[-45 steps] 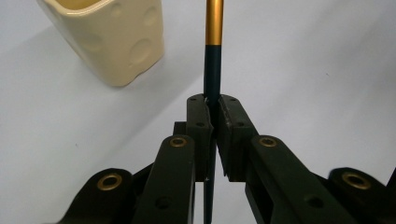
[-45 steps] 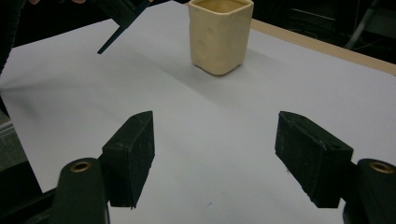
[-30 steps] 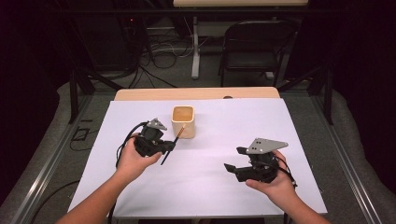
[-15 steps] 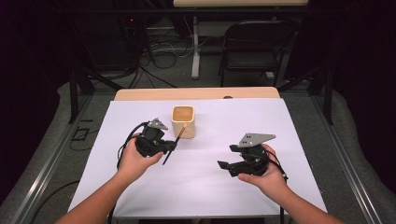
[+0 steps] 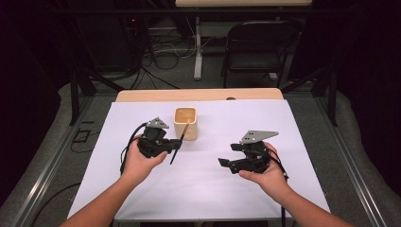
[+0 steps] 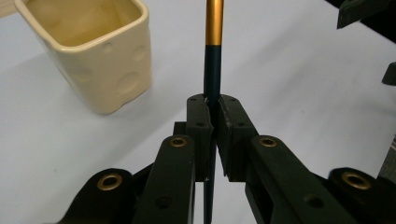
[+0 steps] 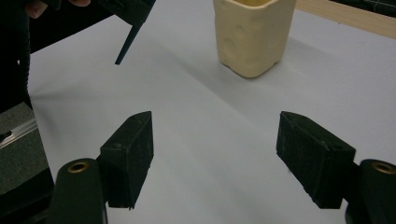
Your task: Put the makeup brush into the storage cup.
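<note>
So the dark pen (image 6: 213,70) with the gold band is pinched in our left tool (image 6: 212,109), both pads pressed tight on its shaft, and it's held slanted up off the desk (image 5: 198,189). In the high view the pen's upper end sits right at the front wall of the cream cup (image 5: 185,122), which stands upright just beside that tool; we can't tell if they actually touch. Our right tool (image 7: 215,149) hangs well apart from all that, over bare white desk, jaws spread wide with nothing between them. The cup also shows ahead of it in the right gripper view.
</note>
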A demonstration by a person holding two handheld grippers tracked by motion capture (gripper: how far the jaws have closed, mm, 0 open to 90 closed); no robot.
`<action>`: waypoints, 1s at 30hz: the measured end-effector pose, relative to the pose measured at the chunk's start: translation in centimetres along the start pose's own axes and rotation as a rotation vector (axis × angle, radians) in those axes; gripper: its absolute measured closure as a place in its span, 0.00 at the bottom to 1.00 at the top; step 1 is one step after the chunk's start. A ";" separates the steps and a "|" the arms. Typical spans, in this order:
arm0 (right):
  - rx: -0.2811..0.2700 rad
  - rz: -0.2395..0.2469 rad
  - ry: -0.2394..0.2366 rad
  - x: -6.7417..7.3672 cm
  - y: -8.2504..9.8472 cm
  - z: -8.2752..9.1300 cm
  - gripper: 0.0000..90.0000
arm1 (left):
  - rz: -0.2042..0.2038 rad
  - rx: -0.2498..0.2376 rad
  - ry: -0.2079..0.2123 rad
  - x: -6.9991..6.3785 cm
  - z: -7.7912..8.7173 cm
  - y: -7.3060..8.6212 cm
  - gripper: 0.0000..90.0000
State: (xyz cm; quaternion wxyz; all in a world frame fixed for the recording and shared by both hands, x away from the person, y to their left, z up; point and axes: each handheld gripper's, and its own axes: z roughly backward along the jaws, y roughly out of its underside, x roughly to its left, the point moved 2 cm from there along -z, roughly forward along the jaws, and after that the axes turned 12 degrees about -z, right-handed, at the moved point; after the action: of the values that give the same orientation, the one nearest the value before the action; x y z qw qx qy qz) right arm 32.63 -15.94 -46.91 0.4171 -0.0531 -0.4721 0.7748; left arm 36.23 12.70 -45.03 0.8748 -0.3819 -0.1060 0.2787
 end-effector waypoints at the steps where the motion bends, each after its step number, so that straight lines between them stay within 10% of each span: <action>1: 0.000 0.000 0.000 0.0 0.0 0.0 0.30 | 0.000 0.000 0.000 0.0 0.0 0.0 0.93; 30: -0.037 -0.078 -0.101 1.9 -1.5 -2.5 0.42 | 0.039 -0.098 0.040 -1.4 -1.2 -1.0 0.93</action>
State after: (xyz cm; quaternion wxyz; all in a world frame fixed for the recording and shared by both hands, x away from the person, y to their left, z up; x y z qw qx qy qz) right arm 33.47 -12.64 -46.53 0.4214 -0.0032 -0.5086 0.7508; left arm 35.96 10.62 -45.13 0.8515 -0.4315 -0.0946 0.2824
